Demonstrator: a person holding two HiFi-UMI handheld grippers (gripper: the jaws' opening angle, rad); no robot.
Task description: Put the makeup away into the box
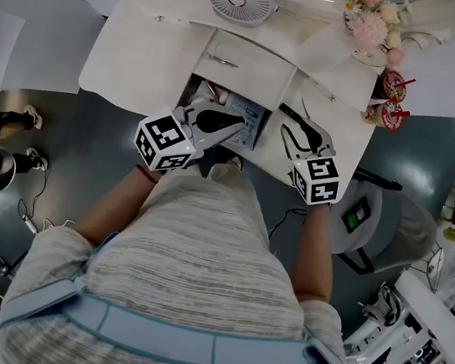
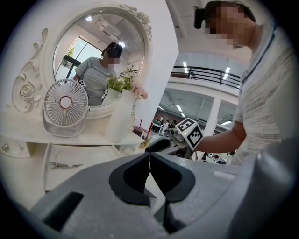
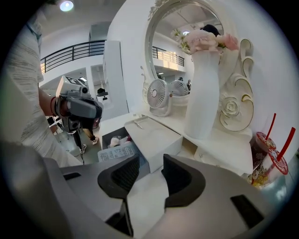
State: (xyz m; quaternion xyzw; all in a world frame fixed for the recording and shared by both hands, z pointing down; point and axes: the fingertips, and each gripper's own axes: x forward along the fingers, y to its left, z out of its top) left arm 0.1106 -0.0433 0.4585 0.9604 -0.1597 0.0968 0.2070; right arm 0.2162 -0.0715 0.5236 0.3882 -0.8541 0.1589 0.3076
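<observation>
Makeup [image 3: 117, 139] lies in the open box [image 3: 106, 137] at the tabletop's front edge, beside a printed pack [image 1: 250, 118]. The left gripper [image 1: 238, 124] hangs over the box, jaws clenched on nothing. The right gripper [image 1: 293, 116] is just right of it, jaws released and empty. A hair clip [image 1: 221, 60] rests on the raised white panel behind the box. Judgement: if the clip belongs inside, pinch it across its middle, low to the panel, and release it clear of the pack.
</observation>
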